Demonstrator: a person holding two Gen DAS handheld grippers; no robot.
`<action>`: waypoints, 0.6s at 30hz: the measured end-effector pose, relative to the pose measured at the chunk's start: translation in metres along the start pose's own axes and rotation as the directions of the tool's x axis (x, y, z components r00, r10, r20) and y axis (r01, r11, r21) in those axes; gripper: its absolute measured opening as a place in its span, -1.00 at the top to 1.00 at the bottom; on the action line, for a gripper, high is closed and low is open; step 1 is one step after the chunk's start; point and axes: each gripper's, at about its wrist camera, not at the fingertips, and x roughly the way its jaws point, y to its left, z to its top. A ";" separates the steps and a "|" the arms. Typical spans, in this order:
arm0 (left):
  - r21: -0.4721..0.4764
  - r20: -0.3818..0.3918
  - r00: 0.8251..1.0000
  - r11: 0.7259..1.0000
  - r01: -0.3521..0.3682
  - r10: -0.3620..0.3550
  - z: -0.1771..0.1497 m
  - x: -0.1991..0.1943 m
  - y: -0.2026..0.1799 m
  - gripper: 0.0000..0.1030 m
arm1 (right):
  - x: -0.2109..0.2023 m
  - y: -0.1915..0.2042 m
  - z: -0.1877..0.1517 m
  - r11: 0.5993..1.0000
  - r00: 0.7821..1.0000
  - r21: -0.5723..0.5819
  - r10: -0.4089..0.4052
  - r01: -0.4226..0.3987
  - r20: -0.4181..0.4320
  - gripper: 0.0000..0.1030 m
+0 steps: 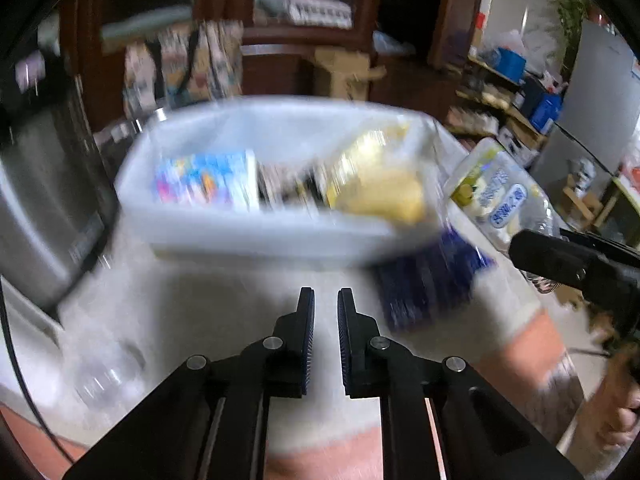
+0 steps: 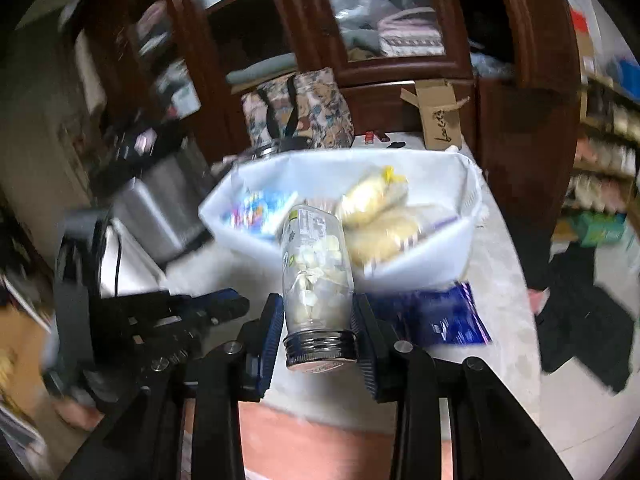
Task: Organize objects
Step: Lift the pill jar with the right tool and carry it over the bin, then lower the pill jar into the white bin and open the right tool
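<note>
My right gripper [image 2: 319, 304] is shut on a clear jar [image 2: 316, 272] with a black screw lid and pale pieces inside. The jar lies tilted, lid toward the camera, above the table's front. Behind it stands a white bin [image 2: 420, 256] holding yellow bags [image 2: 372, 200] and a colourful box [image 2: 256, 210]. A blue packet [image 2: 440, 316] lies on the table in front of the bin. In the left wrist view my left gripper [image 1: 326, 296] is shut with nothing between its pads, short of the bin [image 1: 240, 236]. The blue packet [image 1: 424, 284] lies to its right, and the jar [image 1: 492, 188] is at far right.
A steel appliance [image 1: 40, 200] stands left of the bin, and a clear glass [image 1: 104, 372] sits near the table's front left. Behind the bin are a patterned bag [image 2: 300, 108], a cardboard box [image 2: 440, 116] and a dark wooden cabinet [image 2: 400, 72]. Dark cloth [image 2: 580, 320] lies on the floor at right.
</note>
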 end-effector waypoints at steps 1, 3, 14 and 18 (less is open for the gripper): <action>0.000 0.022 1.000 1.000 -0.009 0.009 0.011 -0.001 0.000 0.76 | 0.005 -0.003 0.011 1.000 1.000 0.029 0.000 0.000 -0.010 0.34; -0.034 0.049 0.999 0.999 0.004 -0.002 0.030 -0.001 0.005 0.76 | 0.019 -0.012 0.033 0.995 1.000 0.103 0.003 0.000 -0.030 0.34; -0.026 0.049 0.998 0.999 -0.046 0.047 0.059 0.040 0.033 0.76 | 0.127 -0.030 0.084 0.901 0.967 0.400 0.228 -0.166 -0.113 0.34; 0.001 0.070 0.991 0.993 -0.116 0.116 0.042 0.038 0.038 0.72 | 0.156 -0.029 0.077 0.884 0.956 0.429 0.263 -0.185 -0.130 0.31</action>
